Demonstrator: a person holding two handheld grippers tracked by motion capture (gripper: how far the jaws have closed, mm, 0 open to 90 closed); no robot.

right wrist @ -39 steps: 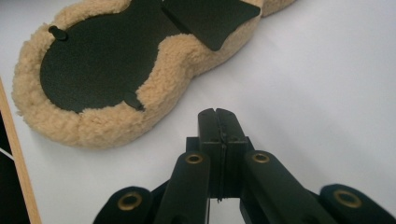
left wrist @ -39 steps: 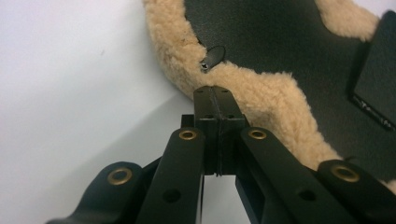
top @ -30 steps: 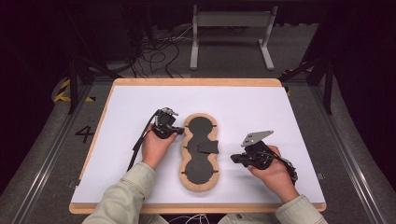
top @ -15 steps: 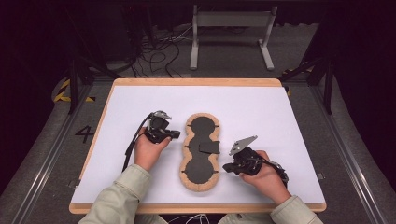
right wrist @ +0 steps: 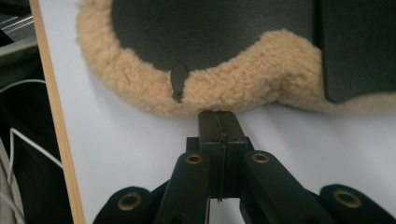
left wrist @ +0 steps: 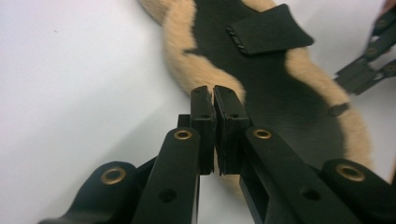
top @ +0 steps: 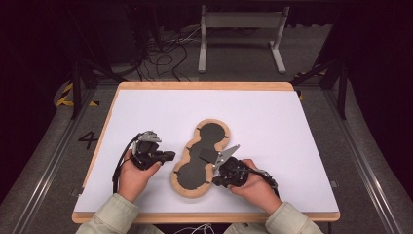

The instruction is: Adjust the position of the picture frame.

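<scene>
A peanut-shaped black pad edged with tan fleece [top: 202,158] lies slanted on the white table, with a black flap [top: 207,155] across its waist. My left gripper [top: 168,157] is shut just off the pad's left edge; in the left gripper view its jaws [left wrist: 214,93] are pressed together in front of the fleece rim [left wrist: 187,56]. My right gripper [top: 214,179] is shut at the pad's lower right edge. In the right gripper view its tips [right wrist: 218,114] touch the fleece [right wrist: 233,88] beside a small black tab [right wrist: 178,79], gripping nothing.
The white sheet [top: 272,126] covers a wooden board whose near edge [top: 204,214] runs just below the hands. A grey metal stand [top: 241,34] and cables [top: 165,53] lie on the floor beyond the table. The other gripper's links [left wrist: 369,60] show past the pad.
Both hands have drawn back toward the near edge, and the right gripper has moved left to the pad's rim. The pad now lies slanted, its near end swung left.
</scene>
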